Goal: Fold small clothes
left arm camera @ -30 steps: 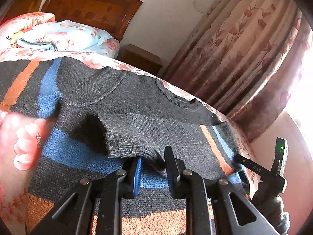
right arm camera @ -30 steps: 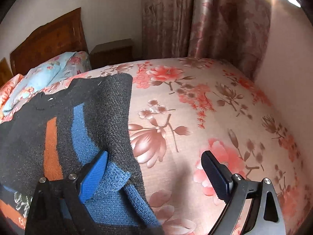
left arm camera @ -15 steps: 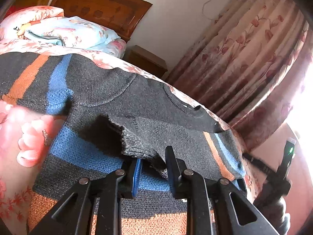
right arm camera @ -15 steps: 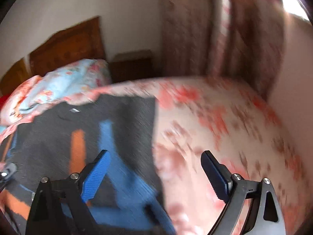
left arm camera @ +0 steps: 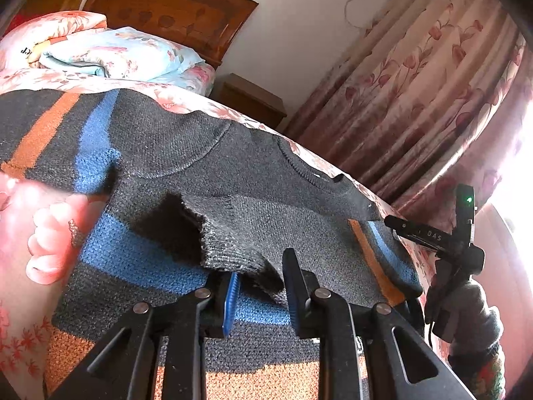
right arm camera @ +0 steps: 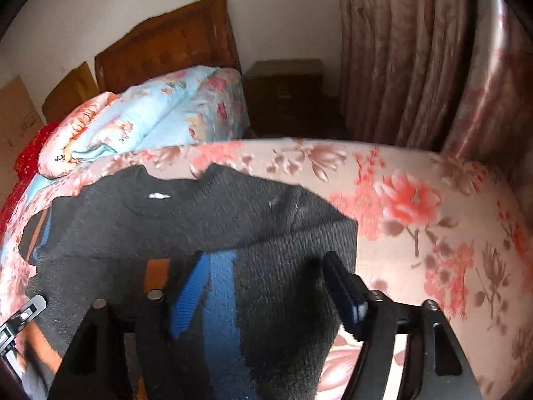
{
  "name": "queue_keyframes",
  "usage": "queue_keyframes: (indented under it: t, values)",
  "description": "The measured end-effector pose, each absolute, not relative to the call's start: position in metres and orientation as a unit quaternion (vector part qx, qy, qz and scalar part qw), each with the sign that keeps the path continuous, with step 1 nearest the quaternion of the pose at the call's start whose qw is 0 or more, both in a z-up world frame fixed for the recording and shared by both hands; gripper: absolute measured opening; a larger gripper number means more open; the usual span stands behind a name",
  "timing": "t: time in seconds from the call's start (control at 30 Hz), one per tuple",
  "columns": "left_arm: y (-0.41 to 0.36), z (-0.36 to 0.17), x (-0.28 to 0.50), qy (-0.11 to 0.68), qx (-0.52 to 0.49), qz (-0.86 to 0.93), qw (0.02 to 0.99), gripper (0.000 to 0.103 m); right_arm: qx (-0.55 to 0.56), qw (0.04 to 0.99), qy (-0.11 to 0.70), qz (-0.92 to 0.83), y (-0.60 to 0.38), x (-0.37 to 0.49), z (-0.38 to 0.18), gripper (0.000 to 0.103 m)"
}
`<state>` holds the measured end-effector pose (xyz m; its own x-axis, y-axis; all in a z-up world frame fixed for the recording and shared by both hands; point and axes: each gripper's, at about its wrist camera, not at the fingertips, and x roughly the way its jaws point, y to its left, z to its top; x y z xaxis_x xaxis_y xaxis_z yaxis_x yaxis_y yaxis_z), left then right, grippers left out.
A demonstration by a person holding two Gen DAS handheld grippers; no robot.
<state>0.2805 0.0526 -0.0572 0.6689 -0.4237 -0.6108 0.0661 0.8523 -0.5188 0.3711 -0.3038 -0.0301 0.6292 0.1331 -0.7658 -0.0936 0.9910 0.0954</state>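
Note:
A dark grey knit sweater (left arm camera: 266, 173) with blue and orange stripes lies spread on the floral bed sheet (right arm camera: 416, 200). My left gripper (left arm camera: 260, 280) is shut on the cuff of one grey sleeve (left arm camera: 233, 233), which is folded inward and held just above the sweater's body. In the right wrist view my right gripper (right arm camera: 266, 263) stands wide open over the other striped sleeve (right arm camera: 253, 283) near the sweater's right edge, its pads not pressing the cloth. Its black frame (left arm camera: 463, 250) shows at the sweater's far shoulder in the left wrist view.
A folded light blue floral quilt (right arm camera: 160, 113) and a pink pillow (left arm camera: 50, 30) lie at the wooden headboard (left arm camera: 173, 10). A dark nightstand (right arm camera: 286, 90) and floral curtains (left arm camera: 433, 93) stand beyond the bed. Bare sheet lies right of the sweater.
My right gripper has swung left from the bare sheet to over the sweater's sleeve, still open. My left gripper has kept its hold on the cuff in place.

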Motion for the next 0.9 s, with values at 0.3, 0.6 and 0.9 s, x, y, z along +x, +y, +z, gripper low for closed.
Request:
queue_keyframes:
  t: [0.3,0.6,0.9]
  values:
    - [0.057,-0.059,0.279,0.380,-0.242,-0.134,0.883,0.025,-0.013,0.902,0.428,0.056,-0.271,0.340,-0.013,0.103]
    - [0.060,-0.061,0.279,0.384,-0.249,-0.126,0.880,0.025,-0.058,0.897,0.435,0.039,-0.228,0.279,-0.047,0.103]
    - [0.111,-0.053,0.268,0.337,-0.312,-0.056,0.887,0.025,-0.037,0.908,0.416,0.042,-0.236,0.255,-0.052,0.103]
